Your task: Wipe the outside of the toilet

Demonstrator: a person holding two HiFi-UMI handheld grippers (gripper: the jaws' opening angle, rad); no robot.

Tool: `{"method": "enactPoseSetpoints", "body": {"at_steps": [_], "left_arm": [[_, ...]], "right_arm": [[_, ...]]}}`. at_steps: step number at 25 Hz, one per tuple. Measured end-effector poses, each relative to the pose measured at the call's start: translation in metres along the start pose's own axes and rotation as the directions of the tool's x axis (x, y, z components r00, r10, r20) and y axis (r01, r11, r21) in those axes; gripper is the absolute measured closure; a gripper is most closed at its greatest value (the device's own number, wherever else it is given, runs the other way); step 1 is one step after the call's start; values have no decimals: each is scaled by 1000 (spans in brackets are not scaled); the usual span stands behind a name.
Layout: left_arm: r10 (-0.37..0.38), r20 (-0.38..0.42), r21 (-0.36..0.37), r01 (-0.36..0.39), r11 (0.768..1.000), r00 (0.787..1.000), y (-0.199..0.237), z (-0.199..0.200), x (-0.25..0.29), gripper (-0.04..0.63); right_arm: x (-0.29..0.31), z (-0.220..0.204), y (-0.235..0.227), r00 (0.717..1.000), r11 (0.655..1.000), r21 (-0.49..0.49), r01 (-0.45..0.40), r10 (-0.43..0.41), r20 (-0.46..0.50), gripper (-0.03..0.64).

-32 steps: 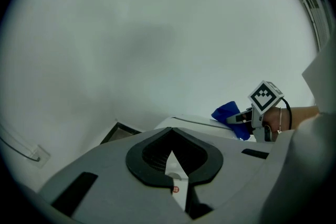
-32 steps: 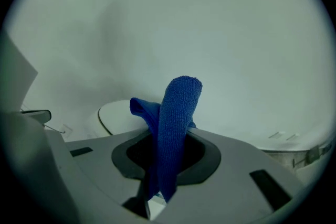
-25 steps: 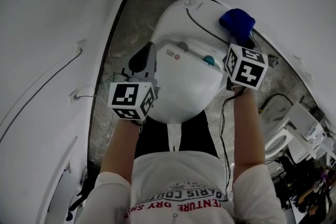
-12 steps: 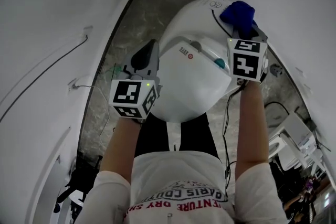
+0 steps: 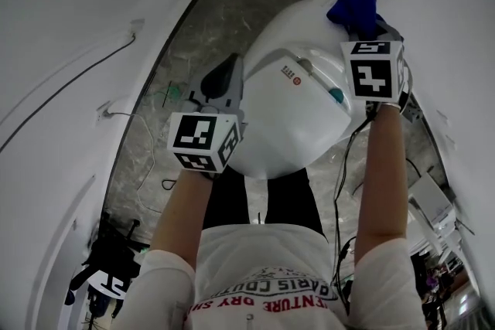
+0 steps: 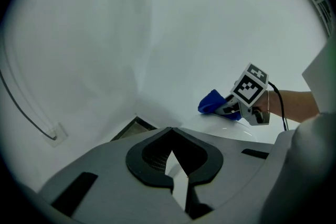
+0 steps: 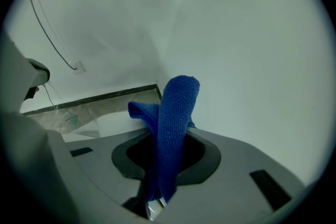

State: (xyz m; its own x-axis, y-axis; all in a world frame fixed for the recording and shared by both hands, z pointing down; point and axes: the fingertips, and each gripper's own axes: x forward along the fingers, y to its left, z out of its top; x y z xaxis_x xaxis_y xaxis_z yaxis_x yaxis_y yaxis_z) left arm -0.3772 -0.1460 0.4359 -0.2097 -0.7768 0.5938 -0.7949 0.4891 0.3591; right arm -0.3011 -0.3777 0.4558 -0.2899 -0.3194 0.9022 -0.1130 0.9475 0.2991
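Observation:
The white toilet (image 5: 298, 108) stands in a narrow corner, seen from above in the head view. A blue cloth (image 5: 353, 10) lies against its far right top, and my right gripper (image 5: 360, 27) is shut on it. In the right gripper view the cloth (image 7: 173, 123) stands up out of the jaws, with the toilet's white surface (image 7: 107, 122) just beyond. My left gripper (image 5: 225, 79) hovers by the toilet's left flank; its jaws look shut with nothing in them (image 6: 176, 168). The left gripper view also shows the cloth (image 6: 214, 103) pressed on the toilet (image 6: 236, 132).
White walls close in on both sides. Dark marble floor (image 5: 197, 42) runs along the toilet's left. A thin cable (image 5: 73, 93) and a wall socket (image 5: 108, 109) sit on the left wall. Black gear (image 5: 108, 263) lies at lower left, white fixtures (image 5: 431, 201) at right.
The right gripper has carried the blue cloth farther toward the toilet's back right. The left gripper has stayed at the left flank while the head view shifted.

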Motion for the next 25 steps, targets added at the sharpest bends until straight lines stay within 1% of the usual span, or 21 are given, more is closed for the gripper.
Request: {"method": "enactPoseSetpoints", "body": {"at_steps": [2,5,8,13,16,20,22,25], "left_arm": [[4,4,-13,-4,1000,1000,6,-5,-4,589],[21,13,-37,-20,999,1000,22,-12,-9,589],[43,21,-59,-41,997,999,37,-22,-16,589],[60,21,-90,-58,994,998,59,-44,-23,589],[81,28,-106,-77,991,996,74,-57,-28,589],[111,30,-127,-106,986,993,94,-79,-31,589],[135,30,-140,-129,982,990,104,-92,-33,589],[174,33,-173,-165,971,984,112,-109,-38,589]], "right_arm": [[3,7,13,1000,1000,-27,-3,3,-1,540],[9,23,39,1000,991,-136,-14,13,-4,540],[18,36,64,999,973,-227,-35,33,-13,541],[31,43,92,998,934,-354,-41,25,-50,540],[40,46,111,996,893,-444,-74,42,-81,541],[57,44,136,987,808,-574,-132,52,-153,541],[65,40,146,976,777,-604,-179,65,-206,541],[74,36,160,956,740,-621,-258,100,-277,541]]}}
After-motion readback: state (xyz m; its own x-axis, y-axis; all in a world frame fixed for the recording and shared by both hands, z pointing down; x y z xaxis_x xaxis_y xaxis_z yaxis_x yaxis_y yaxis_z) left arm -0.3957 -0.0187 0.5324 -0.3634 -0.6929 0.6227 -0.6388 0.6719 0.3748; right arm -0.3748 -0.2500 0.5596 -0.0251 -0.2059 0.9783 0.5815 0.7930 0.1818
